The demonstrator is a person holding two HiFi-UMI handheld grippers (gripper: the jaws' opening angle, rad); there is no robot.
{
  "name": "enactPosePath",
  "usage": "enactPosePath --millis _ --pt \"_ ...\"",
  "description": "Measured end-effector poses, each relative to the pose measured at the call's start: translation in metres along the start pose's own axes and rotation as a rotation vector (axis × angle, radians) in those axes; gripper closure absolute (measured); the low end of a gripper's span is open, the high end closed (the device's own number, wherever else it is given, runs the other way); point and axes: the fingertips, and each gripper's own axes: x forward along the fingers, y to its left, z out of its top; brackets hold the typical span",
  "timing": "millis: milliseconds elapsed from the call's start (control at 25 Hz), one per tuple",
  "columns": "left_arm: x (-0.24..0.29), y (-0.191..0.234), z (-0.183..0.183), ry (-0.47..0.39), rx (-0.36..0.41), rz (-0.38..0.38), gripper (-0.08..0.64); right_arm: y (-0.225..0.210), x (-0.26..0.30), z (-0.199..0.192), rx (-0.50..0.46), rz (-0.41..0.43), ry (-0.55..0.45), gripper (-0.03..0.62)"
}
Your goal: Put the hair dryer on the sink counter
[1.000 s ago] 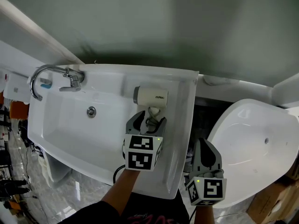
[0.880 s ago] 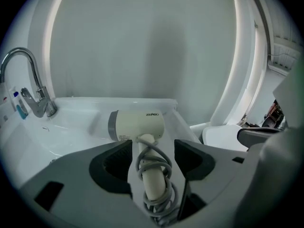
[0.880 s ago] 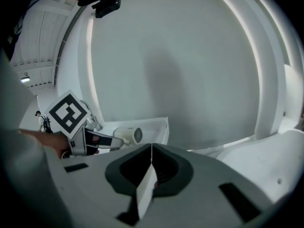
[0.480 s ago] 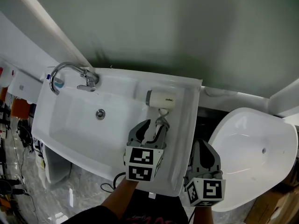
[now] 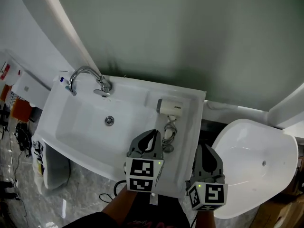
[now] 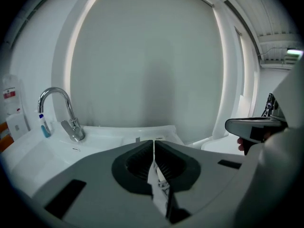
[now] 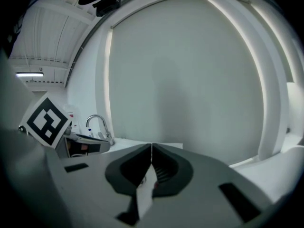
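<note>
**Head view**
- Print on the side of the hair dryer [image 5: 170, 107]: too small to read.
- The cord [image 5: 169, 134] trails toward 6 o'clock. Its end cannot be made out beside the left gripper [image 5: 153, 133], whose jaws have just been closing on nothing.
- Sink counter [image 5: 192, 127]: front edge partly covered by that gripper.
- Forearm [image 5: 124, 204] at 6 o'clock: cut off by the lower edge.
- Orange item [image 5: 19, 110] at 9 o'clock: cut off by the left edge, not identifiable.

**Left gripper view**
- The hair dryer is all but hidden behind the gripper's own body.
</note>
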Motion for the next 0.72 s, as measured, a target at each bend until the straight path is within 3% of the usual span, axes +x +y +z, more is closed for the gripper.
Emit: enactPosePath --millis 720 --pt "-0.114 0.027 0.080 -0.269 0.031 -0.020 0.548 0.065 -0.050 0.093 -0.120 -0.002 -0.198 0.571"
